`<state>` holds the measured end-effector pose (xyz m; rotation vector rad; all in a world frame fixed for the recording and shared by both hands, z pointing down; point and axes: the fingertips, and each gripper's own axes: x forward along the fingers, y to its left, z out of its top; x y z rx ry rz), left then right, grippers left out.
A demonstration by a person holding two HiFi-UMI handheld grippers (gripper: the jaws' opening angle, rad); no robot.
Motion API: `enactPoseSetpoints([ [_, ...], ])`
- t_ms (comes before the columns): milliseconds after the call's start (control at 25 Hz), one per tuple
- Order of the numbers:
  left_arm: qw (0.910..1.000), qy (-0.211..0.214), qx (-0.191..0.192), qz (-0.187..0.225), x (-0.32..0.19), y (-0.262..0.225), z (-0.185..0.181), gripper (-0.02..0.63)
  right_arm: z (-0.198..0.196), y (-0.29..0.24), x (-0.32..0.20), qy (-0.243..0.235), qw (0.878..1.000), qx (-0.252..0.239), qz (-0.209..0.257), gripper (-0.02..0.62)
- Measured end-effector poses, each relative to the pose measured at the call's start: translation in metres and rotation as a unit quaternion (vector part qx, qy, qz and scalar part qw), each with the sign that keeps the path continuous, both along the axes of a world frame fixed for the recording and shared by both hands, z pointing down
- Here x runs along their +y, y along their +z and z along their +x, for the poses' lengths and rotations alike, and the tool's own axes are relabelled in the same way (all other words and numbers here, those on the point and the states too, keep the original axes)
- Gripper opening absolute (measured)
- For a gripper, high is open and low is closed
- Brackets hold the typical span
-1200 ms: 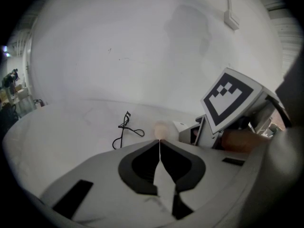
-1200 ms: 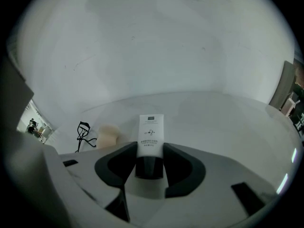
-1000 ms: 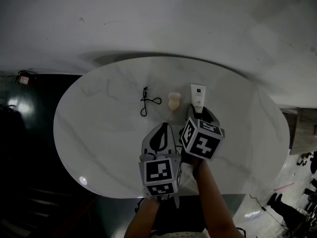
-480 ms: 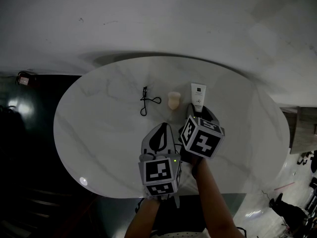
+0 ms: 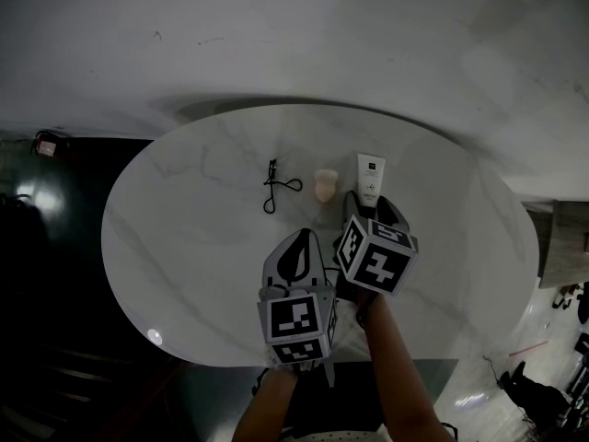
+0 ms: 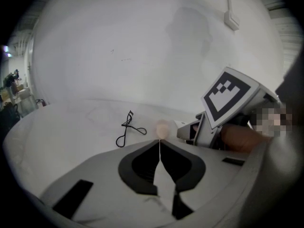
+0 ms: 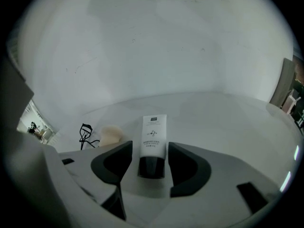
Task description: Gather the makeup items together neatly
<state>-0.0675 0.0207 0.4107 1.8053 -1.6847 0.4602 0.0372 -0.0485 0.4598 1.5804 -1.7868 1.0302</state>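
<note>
A white tube [image 7: 154, 134] with a black cap lies flat on the white marble table [image 5: 184, 247]. Its cap sits between the jaws of my right gripper [image 7: 150, 148], which have just been opening. They are open, with a gap on each side of the cap. Left of the tube [image 5: 370, 177] lie a beige makeup sponge [image 5: 325, 185] and a black eyelash curler [image 5: 276, 185]. My left gripper [image 6: 159, 142] is shut and empty, hovering short of the sponge [image 6: 163, 128], with the curler [image 6: 127, 127] to its left.
The oval table ends close behind the items at a white wall [image 5: 304, 35]. A dark floor [image 5: 46, 274] lies off its left side. My right gripper's marker cube [image 6: 230, 96] stands close beside the left gripper.
The right gripper's jaws stand slightly wider round the tube's cap. Both hands and the three items stay where they were.
</note>
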Motion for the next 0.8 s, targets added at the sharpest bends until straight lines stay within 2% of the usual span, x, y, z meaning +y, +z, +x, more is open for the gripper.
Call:
enactPoseSetpoints([
  [520,0.9999,0.004,-0.005,0.015,0.003,-0.015,0.000,0.041,0.008,-0.028,0.011,-0.015,0.999,-0.011,0.027,0.268],
  [800,0.9993,0.012,0.004,0.035,0.005,-0.034,0.009,0.041,0.028,-0.068,0.026,-0.028,0.997,-0.014,0.071,0.267],
])
